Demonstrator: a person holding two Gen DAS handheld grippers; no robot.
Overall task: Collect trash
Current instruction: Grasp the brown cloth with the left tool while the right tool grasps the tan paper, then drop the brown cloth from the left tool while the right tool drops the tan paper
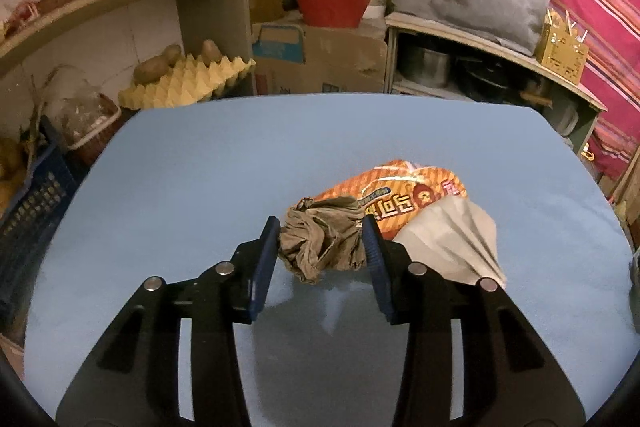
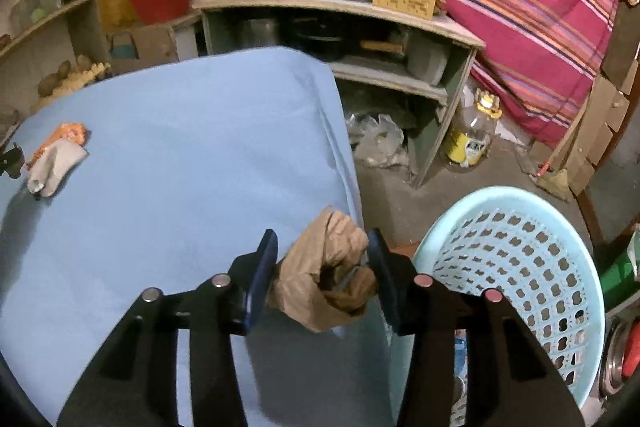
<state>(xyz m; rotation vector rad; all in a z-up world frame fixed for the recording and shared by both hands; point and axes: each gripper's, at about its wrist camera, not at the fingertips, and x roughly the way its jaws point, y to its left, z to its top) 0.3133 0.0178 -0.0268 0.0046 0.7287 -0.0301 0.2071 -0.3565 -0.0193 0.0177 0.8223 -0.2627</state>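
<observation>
Two grabs done: my left gripper [image 1: 320, 239] pinches a crumpled olive paper wad [image 1: 322, 247], right gripper [image 2: 322, 259] a scrunched brown paper ball [image 2: 326, 279]; next I'd swing both over that pale-blue perforated plastic basket [image 2: 532, 267]

Bare tabletop [image 1: 200, 167] around snack wrapper [image 1: 404, 191]

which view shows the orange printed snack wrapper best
The left wrist view: the orange printed snack wrapper lies large near mid-frame on the blue table, print visible, partly behind crumpled paper. In the right wrist view it is a small orange scrap at the far left edge.
</observation>
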